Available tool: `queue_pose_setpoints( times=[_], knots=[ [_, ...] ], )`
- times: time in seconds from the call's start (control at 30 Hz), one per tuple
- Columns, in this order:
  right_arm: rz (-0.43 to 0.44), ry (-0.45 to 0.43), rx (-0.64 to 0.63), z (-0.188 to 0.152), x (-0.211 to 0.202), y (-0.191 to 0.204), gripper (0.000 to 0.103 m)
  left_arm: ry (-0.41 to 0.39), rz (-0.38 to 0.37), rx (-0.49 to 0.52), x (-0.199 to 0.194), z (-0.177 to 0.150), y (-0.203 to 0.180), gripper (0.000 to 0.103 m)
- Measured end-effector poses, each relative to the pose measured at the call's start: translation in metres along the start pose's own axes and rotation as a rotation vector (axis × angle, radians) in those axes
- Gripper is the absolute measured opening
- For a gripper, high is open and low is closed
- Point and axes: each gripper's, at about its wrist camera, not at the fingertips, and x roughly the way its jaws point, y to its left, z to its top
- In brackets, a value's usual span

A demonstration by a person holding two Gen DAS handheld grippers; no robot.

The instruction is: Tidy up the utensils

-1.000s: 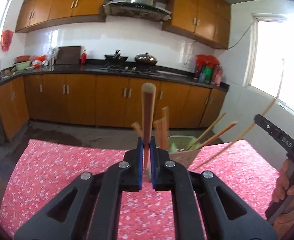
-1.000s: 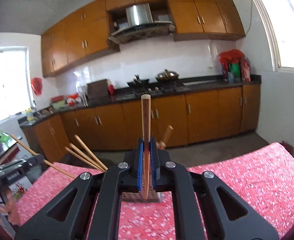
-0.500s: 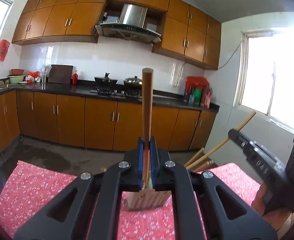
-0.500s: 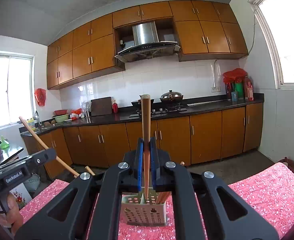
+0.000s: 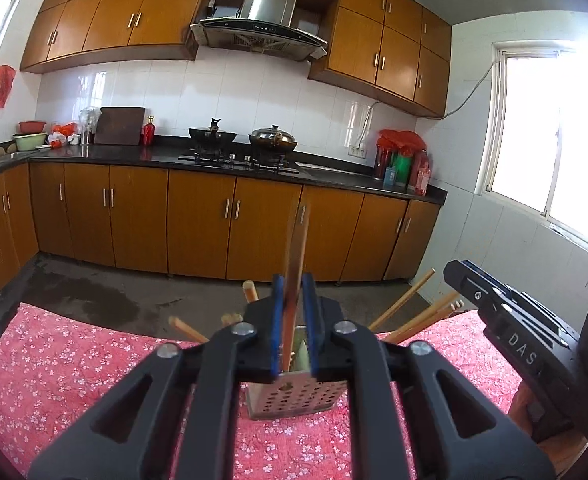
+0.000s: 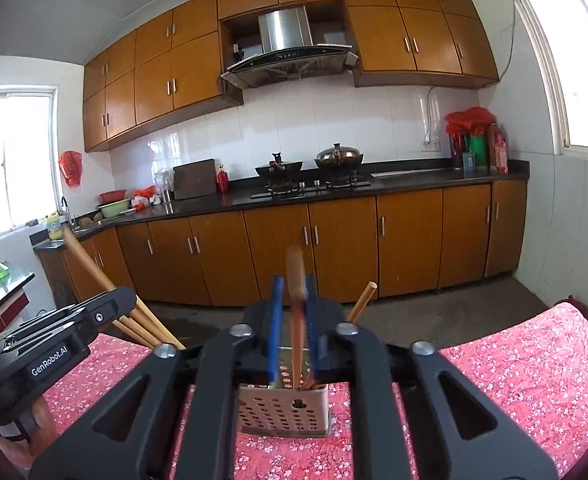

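Dropping a wooden stick (image 5: 296, 280), the left gripper (image 5: 294, 336) has just parted its pads narrowly above the perforated holder (image 5: 294, 398) at 6 o'clock. Right view: right gripper (image 6: 294, 336) likewise releasing another utensil (image 6: 296, 312); several already stand inside.

Both wrist views look forward, slightly downward, along their own fingers at the perforated utensil holder (image 5: 294, 398) (image 6: 283, 410), close ahead. Left view sits left of the holder, right view right of it. Shared beyond: kitchen counter (image 5: 165, 156) (image 6: 414, 178).
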Motion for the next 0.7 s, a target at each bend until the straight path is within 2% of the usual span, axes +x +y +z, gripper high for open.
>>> queue_pose_setpoints(
  times=[0.03, 0.13, 0.17, 0.23, 0.27, 0.3, 0.37, 0.4, 0.43, 0.47, 0.53, 0.57, 0.7],
  knots=[
    [-0.001, -0.004, 0.001, 0.001, -0.001, -0.001, 0.028, -0.006, 0.003, -0.004, -0.001, 0.0, 0.002, 0.026],
    [-0.005, -0.028, 0.005, 0.005, -0.01, -0.003, 0.028, -0.027, 0.003, -0.025, -0.009, 0.003, 0.007, 0.03],
    [-0.008, -0.04, 0.006, 0.007, -0.015, -0.003, 0.032, -0.034, 0.005, -0.031, -0.013, 0.004, 0.01, 0.032],
    [-0.02, -0.062, 0.009, 0.008, -0.025, -0.004, 0.046, -0.051, 0.017, -0.036, -0.026, 0.004, 0.016, 0.041],
    [-0.029, -0.077, 0.01, 0.007, -0.032, -0.006, 0.056, -0.056, 0.023, -0.034, -0.031, 0.004, 0.017, 0.044],
    [-0.038, -0.088, 0.008, 0.006, -0.038, -0.006, 0.061, -0.068, 0.042, -0.023, -0.04, 0.001, 0.02, 0.05],
    [-0.067, -0.102, -0.001, -0.001, -0.051, -0.007, 0.079, -0.081, 0.082, 0.001, -0.054, -0.006, 0.025, 0.06],
    [-0.082, -0.102, -0.005, -0.007, -0.057, -0.007, 0.087, -0.088, 0.11, 0.019, -0.064, -0.014, 0.027, 0.071],
    [-0.101, -0.102, -0.013, -0.014, -0.062, -0.006, 0.091, -0.092, 0.13, 0.034, -0.071, -0.022, 0.029, 0.082],
    [-0.116, -0.101, -0.023, -0.018, -0.065, -0.005, 0.096, -0.096, 0.148, 0.047, -0.078, -0.03, 0.03, 0.087],
    [-0.157, -0.091, -0.055, -0.034, -0.072, -0.002, 0.1, -0.097, 0.194, 0.083, -0.091, -0.049, 0.033, 0.097],
    [-0.167, -0.082, -0.062, -0.038, -0.074, -0.002, 0.101, -0.094, 0.208, 0.096, -0.095, -0.057, 0.034, 0.099],
    [-0.18, -0.008, -0.078, -0.067, -0.081, 0.002, 0.101, -0.048, 0.275, 0.136, -0.109, -0.094, 0.038, 0.099]
  ],
)
